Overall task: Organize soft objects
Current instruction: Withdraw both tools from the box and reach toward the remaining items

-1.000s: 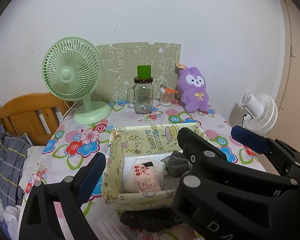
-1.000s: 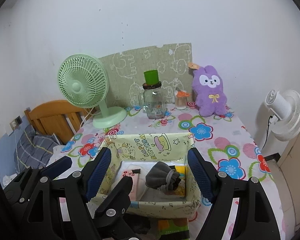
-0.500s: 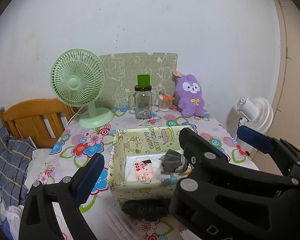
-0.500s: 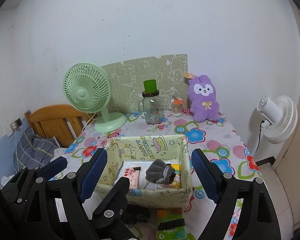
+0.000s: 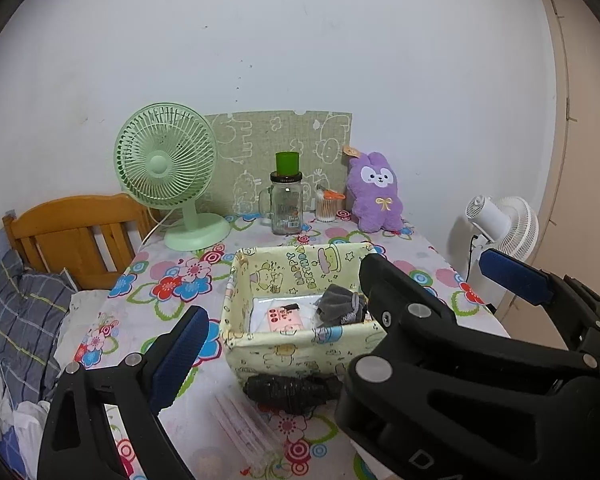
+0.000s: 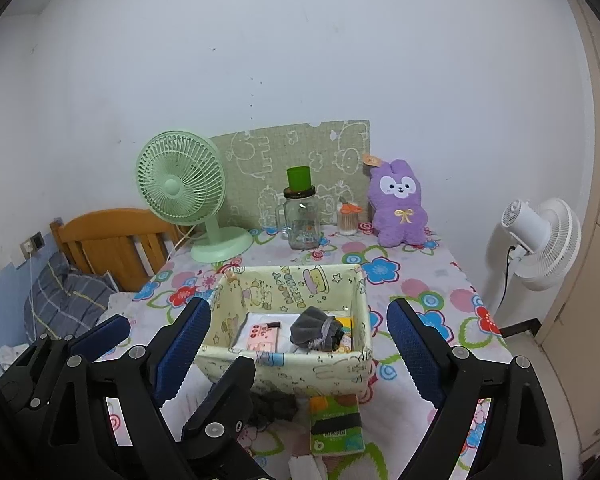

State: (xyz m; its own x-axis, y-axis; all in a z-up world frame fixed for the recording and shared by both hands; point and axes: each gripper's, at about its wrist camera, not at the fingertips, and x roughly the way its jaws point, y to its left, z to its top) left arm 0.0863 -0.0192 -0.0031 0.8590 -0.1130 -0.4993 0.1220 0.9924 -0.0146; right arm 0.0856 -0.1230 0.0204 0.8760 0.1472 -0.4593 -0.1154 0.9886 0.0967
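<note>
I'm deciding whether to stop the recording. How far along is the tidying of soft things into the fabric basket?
Done: a grey bundled sock and a pink packet lie inside the pale yellow fabric basket. In hand: nothing; the left gripper is open and empty, and the right gripper is opening, empty. Left: a black bundle and a green tissue pack lie on the table before the basket.

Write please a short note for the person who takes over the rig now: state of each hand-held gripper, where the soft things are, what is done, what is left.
Left hand-held gripper: open, empty.
Right hand-held gripper: jaws opening, nothing between them.
Fabric basket sits mid-table; the grey pouch and a pink pack already lie inside.
Left outside, in front of the basket: black bundle and green tissue pack.
Purple plush rabbit stands at the wall, untouched.
Likely next: the black bundle.
</note>
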